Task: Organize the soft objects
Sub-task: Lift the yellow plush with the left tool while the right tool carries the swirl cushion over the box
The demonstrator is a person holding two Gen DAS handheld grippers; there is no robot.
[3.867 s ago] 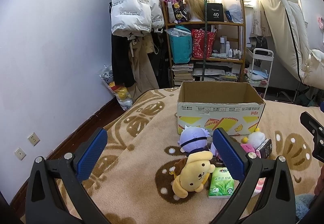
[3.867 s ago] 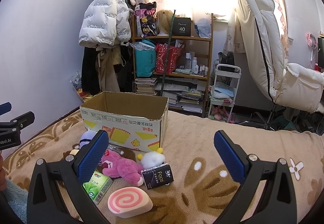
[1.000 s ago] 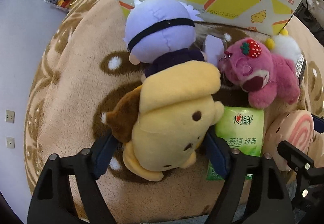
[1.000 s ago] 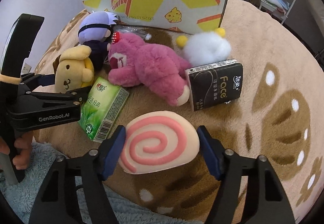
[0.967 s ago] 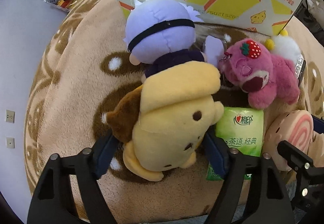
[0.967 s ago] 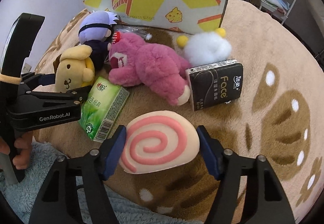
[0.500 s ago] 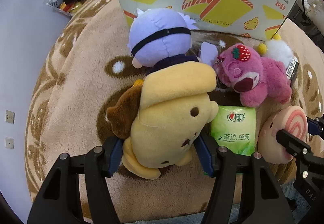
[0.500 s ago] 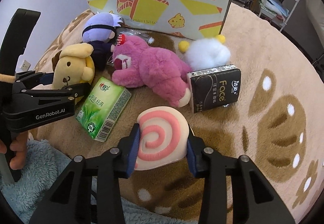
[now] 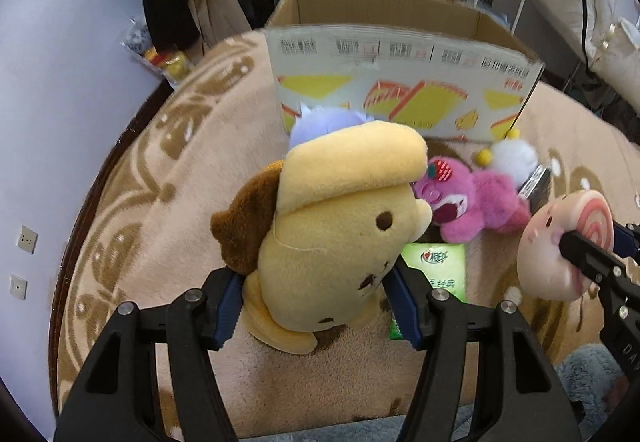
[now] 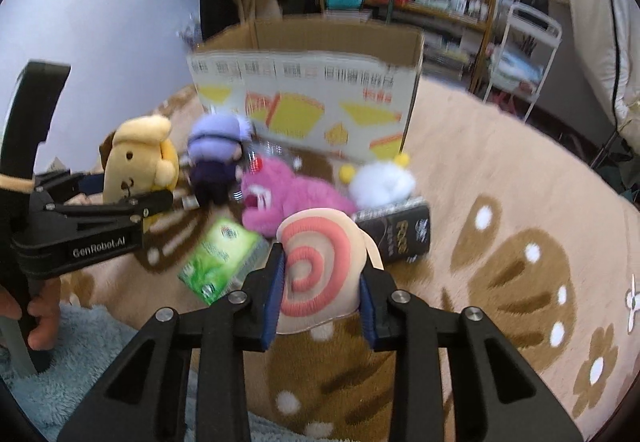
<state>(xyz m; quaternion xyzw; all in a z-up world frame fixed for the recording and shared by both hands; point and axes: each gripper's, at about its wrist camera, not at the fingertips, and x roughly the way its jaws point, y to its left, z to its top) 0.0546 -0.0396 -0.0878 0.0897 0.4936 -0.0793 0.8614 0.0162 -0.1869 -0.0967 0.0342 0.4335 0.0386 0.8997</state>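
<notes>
The left gripper [image 9: 314,302] is pinching the yellow dog plush [image 9: 340,226] low on its body, one blue pad at each flank, so the big head and brown ear are leaning forward over the fingers. It is being held above the blanket [image 9: 160,170] toward that blanket's left edge; the grip near the base is probably what lets the head flop freely without slipping out.

Behind it, the purple-haired doll [image 10: 218,154] is sitting on the blanket close to the front wall of the cardboard box [image 9: 400,54], just beside the pink bear plush [image 9: 476,198], which is lying on its side with a strawberry on its head. A green tissue pack [image 10: 220,258] is lying flat nearer the person, between the two grippers. The box is standing open-topped at the far side of the blanket, its mouth facing up, and I judge it is serving as the bin for the soft toys.

To the right, the white pom-pom toy [image 10: 382,182] is resting against the black tissue pack [image 10: 400,238].

The right gripper [image 10: 322,294] is squeezing the pink swirl cushion [image 10: 320,266] on edge, pads pressing into both sides so the spiral is facing the camera; it is being carried clear of the blanket, in front of the box, likely for dropping in.
</notes>
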